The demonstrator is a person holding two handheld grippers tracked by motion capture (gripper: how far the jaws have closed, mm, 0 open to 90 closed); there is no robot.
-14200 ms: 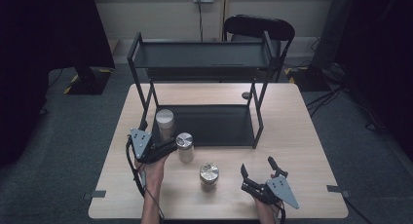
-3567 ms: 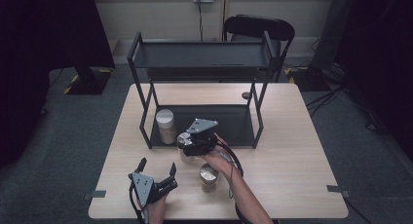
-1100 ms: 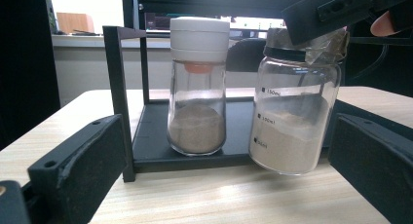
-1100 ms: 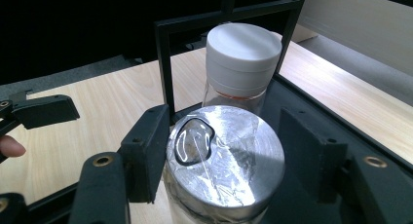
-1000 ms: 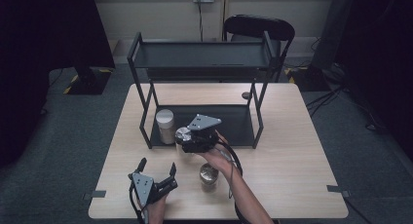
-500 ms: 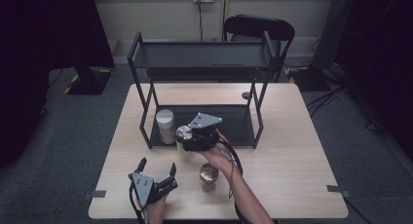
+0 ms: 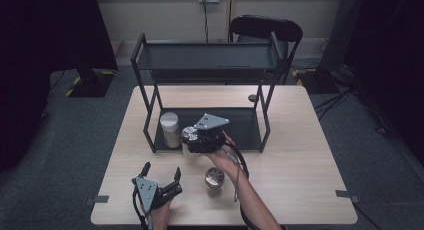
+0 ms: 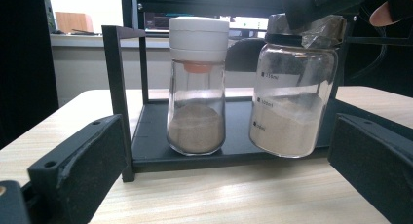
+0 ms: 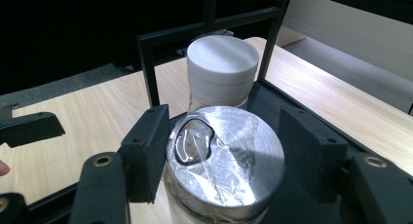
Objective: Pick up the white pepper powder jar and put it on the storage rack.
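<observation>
High view: right gripper still clamps foil-capped jar, unmoved

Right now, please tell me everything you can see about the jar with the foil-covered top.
The foil-covered jar is clear glass with printed level marks, about a third full of pale powder. Crinkled silver foil with a small tear wraps its top. It stands upright at the front edge of the black rack's lower shelf, beside the white-capped jar but apart from it. The right gripper is shut on its top, one black pad on each side.
</observation>
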